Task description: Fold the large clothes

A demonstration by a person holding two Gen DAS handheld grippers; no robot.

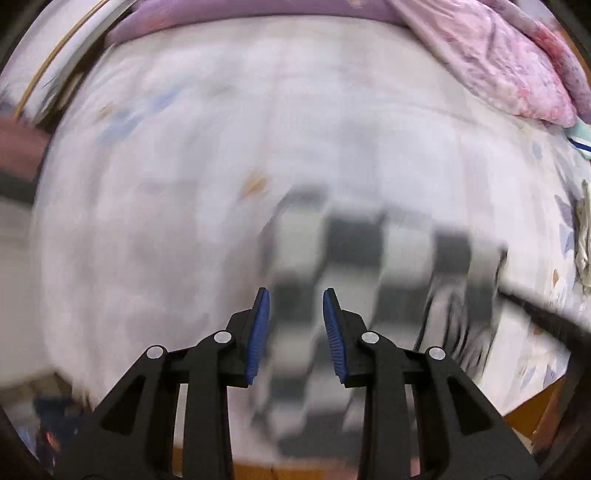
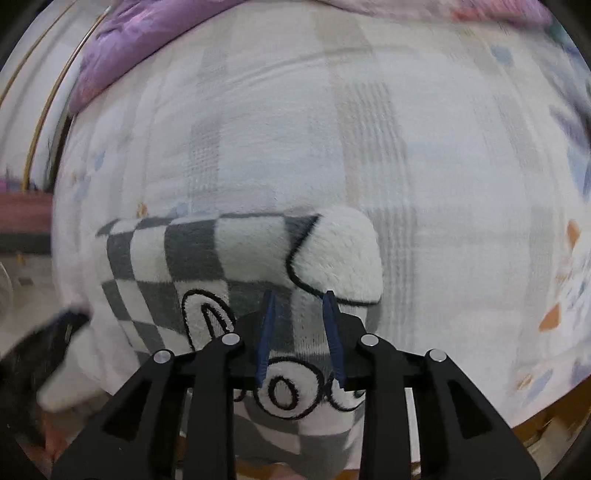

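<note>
left wrist view: the left claw [image 1: 296, 325] points down over the bed [image 1: 184, 166], its blue pads apart with nothing between them. below it, blurred, the checked fleece garment [image 1: 369, 258] lies at lower centre and right. a pink quilt [image 1: 498, 62] sits upper right.

right wrist view: the right claw [image 2: 300, 332] hangs low over the folded checked fleece garment [image 2: 221, 258] at lower centre, pads a little apart; whether they pinch the fabric i cannot tell. a purple quilt [image 2: 140, 33] lies upper left.

Bed [image 2: 424, 155] under pale checked quilt, grey-and-white checkered fleece garment [image 2: 207, 258] lying on it, purple bedding [image 2: 122, 40] at far edge
</note>
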